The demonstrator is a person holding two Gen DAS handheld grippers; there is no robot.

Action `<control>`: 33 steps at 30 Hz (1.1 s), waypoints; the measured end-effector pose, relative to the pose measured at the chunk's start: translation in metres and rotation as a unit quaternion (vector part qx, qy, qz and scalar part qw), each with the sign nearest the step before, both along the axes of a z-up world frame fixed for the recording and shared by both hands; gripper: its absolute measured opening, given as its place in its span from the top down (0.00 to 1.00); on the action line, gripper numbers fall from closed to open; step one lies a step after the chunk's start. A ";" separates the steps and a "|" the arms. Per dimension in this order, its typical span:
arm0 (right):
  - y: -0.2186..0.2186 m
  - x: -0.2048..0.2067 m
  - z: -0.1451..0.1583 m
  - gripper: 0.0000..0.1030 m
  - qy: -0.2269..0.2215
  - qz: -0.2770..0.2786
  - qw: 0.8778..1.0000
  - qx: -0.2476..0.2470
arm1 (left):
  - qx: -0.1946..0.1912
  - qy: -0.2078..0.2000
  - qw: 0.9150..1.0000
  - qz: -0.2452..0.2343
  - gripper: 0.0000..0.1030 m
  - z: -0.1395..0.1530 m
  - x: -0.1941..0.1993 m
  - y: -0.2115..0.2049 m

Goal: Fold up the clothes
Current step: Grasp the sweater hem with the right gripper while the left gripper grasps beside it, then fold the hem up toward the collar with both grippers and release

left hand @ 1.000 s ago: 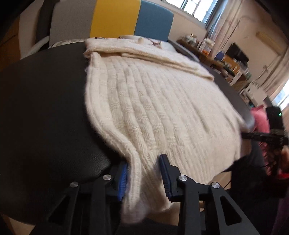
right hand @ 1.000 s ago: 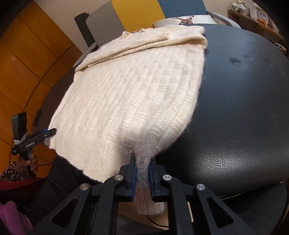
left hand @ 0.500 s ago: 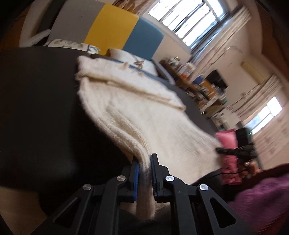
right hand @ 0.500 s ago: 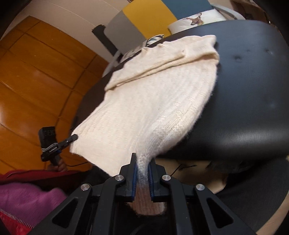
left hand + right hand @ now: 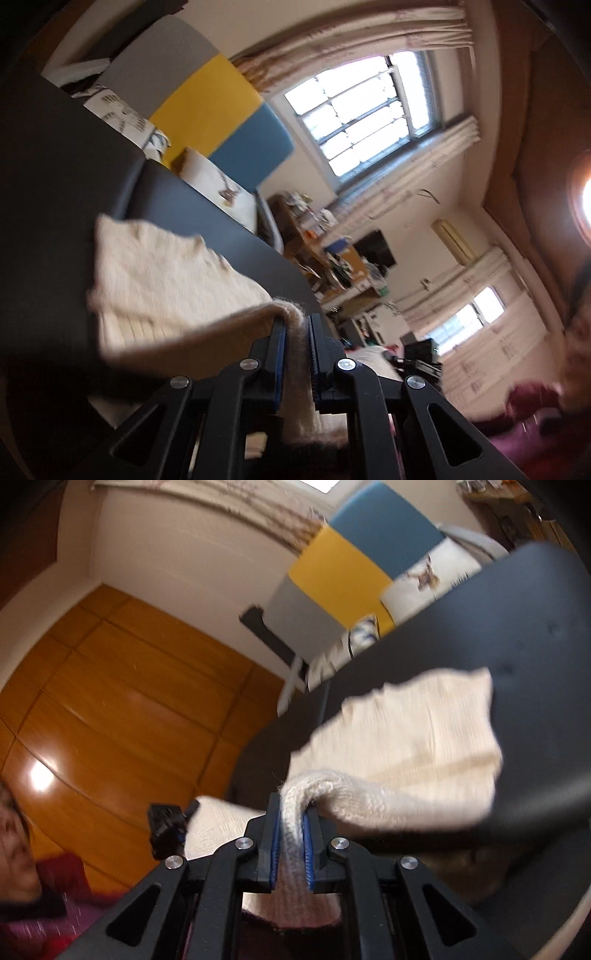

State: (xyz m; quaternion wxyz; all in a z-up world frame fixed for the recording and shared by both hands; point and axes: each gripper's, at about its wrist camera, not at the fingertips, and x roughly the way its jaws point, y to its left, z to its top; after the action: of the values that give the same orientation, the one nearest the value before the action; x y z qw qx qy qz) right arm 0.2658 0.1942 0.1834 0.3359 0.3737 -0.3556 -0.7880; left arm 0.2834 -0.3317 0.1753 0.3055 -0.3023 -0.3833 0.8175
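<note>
- Left wrist view: the left gripper (image 5: 297, 339) has its jaws nearly closed on a bunched strip of the cream sweater (image 5: 155, 273), whose hem edge passes between the blue pads and hangs below them.
- From that grip the rest of the sweater stretches toward 10 o'clock, its far part lying on the dark bench (image 5: 48, 206), the near part raised off it.
- Right wrist view: the right gripper (image 5: 291, 825) has its jaws likewise almost shut, pinching another bunch of the same sweater's hem, with a flap drooping beneath the pads.
- In this view the knit runs toward 2 o'clock, where the far end rests on the bench near its left edge.
- At 9 o'clock of the right view, the other gripper shows as a small black shape, with sweater spanning the gap between the two.
- Judged step: the near hem is lifted, ready to be carried over the far half for a fold.
- Risk: the grip is on soft, thick knit near the edge; a quick pull could let the wool slide out of one pair of jaws and collapse that corner.
- Risk: if the two hands travel unevenly, the hem lands skewed and the fold comes out crooked.
- Risk: dragging too far could pull the resting part off the bench edge.
- Both views are motion-blurred, so fine detail of the far folds cannot be told.
</note>
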 end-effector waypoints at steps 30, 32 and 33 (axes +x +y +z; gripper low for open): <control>0.059 -0.202 -0.160 0.73 -0.198 -0.152 0.968 0.004 | -0.100 -0.185 0.973 0.093 0.23 -0.135 -0.210 -0.006; 0.051 -0.194 -0.140 0.73 -0.151 -0.148 0.974 0.085 | -0.139 -0.182 0.969 0.089 0.21 -0.130 -0.206 0.000; 0.045 -0.191 -0.131 0.73 -0.131 -0.142 0.973 0.129 | -0.159 -0.180 0.967 0.083 0.20 -0.127 -0.205 0.004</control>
State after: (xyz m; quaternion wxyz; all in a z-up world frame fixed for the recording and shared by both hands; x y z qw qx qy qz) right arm 0.0749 0.2389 0.0524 0.1203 0.4595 -0.3415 -0.8110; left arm 0.0787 -0.3282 0.0478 0.1109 -0.4564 -0.3208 0.8225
